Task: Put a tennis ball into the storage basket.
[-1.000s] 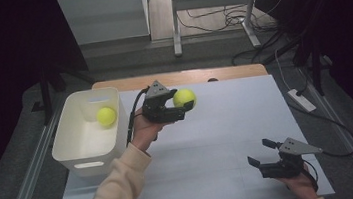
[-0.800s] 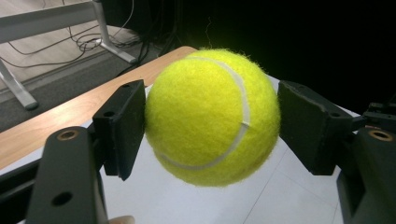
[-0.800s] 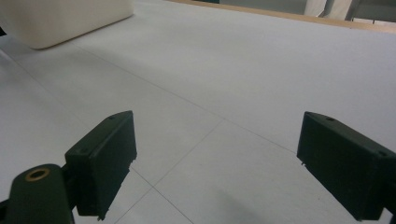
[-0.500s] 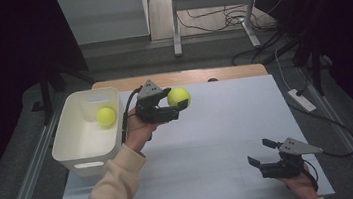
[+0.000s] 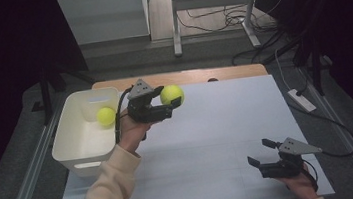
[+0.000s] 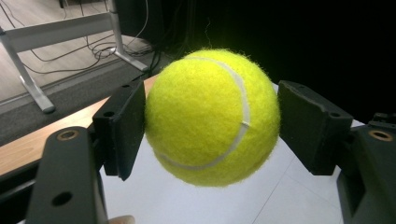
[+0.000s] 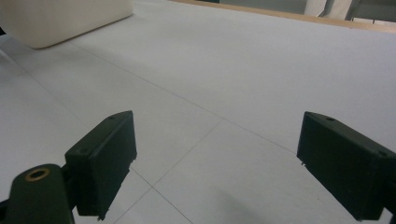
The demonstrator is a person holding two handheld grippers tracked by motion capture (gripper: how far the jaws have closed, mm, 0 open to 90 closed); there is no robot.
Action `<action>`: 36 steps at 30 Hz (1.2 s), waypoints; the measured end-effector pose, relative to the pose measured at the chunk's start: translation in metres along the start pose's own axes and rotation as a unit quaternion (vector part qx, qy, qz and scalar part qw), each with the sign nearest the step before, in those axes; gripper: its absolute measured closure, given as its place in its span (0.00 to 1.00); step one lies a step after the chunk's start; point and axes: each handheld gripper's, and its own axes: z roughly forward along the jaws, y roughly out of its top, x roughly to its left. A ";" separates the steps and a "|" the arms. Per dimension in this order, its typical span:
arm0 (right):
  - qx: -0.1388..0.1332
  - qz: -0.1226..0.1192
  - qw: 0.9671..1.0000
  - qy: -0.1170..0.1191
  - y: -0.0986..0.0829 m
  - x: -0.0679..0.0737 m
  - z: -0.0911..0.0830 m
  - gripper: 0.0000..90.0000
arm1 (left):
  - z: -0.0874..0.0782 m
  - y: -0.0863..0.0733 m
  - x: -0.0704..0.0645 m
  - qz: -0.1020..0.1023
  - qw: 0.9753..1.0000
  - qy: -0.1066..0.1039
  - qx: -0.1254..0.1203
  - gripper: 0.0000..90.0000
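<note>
Leftward the left hand-held gripper [image 5: 167, 102] has carried its ball [image 5: 171, 94], now nearer the bin [image 5: 63, 142] at its 9 o'clock; another ball [image 5: 106, 116] lies inside. Left gripper view: jaws clamp the ball [image 6: 212, 116] at its sides, so hold firm until over the rim. Right gripper view: jaws spread, idle above the surface [image 7: 243, 74].

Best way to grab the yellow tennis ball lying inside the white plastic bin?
Take the yellow tennis ball across its widest middle, coming straight down through the open top of the white plastic bin. It probably suits any jaw angle, being round, but the bin's walls block side approaches.
</note>
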 end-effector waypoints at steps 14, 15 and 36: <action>0.000 0.002 1.000 0.001 0.000 0.000 0.001 0.13 | -0.013 0.003 0.006 -0.006 1.000 0.017 -0.013 0.31; 0.000 0.002 1.000 0.001 0.000 0.000 0.001 0.13 | -0.014 0.004 0.006 -0.006 1.000 0.018 -0.014 0.31; 0.000 0.004 1.000 -0.003 0.001 -0.001 0.000 0.13 | -0.039 0.005 0.015 -0.008 0.999 0.038 -0.033 0.31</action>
